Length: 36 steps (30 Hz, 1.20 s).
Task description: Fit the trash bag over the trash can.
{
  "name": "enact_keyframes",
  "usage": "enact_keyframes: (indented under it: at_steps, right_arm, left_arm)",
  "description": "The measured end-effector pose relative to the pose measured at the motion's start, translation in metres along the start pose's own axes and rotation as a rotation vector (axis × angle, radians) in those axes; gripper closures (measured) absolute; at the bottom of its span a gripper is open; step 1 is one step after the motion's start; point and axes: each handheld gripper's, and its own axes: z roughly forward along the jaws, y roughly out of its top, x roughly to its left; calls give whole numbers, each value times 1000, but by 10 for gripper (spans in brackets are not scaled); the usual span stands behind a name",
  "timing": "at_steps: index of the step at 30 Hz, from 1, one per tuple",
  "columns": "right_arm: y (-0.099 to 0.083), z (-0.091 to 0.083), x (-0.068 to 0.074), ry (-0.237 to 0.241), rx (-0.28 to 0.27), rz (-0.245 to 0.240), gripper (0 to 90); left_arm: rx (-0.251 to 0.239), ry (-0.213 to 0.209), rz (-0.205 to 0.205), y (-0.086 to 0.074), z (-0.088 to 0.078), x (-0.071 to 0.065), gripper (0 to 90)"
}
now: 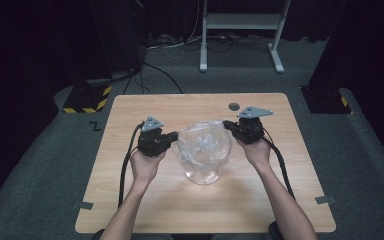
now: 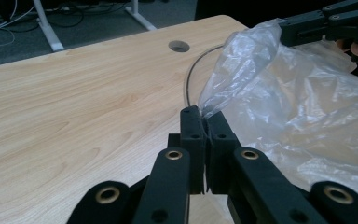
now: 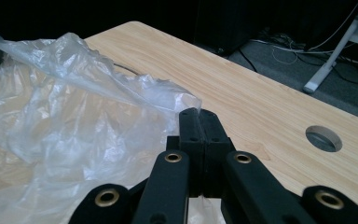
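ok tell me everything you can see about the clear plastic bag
The plastic bag is thin, transparent, crinkled film that catches pale glints. It sits inside a clear round container near the middle of the wooden table, its mouth pulled open sideways. The left gripper pinches one edge, jaws shut on the film; the right gripper pinches the opposite edge likewise. Between them the film is bunched and wrinkled, and it looks empty.

A light wooden table [image 1: 145, 205] with rounded corners stands on grey carpet [image 1: 365, 165]. Near its far right edge is a round cable hole [image 1: 234, 105]. Small grey tabs [image 1: 82, 205] stick out at the near left and near right edges. Beyond the table, at the far side, stands a white metal frame [image 1: 240, 22] with loose cables [image 1: 180, 47] on the floor beside it. At far left sits a base marked with yellow and black stripes [image 1: 87, 97].
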Motion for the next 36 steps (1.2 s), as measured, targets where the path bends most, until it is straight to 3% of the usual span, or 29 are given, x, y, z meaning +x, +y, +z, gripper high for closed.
enact_keyframes:
  at_steps: [7,13,36]
  right_arm:
    - [-2,8,-3,-5,-2,14,898]
    - [-3,16,-5,-12,15,10,899]
    - [-4,33,-9,30,53,56,900]
  left_arm:
    - [7,-19,-45,-1,8,10,881]
    - [35,-23,-59,-4,20,18,892]
    - [112,-69,-125,-10,40,29,899]
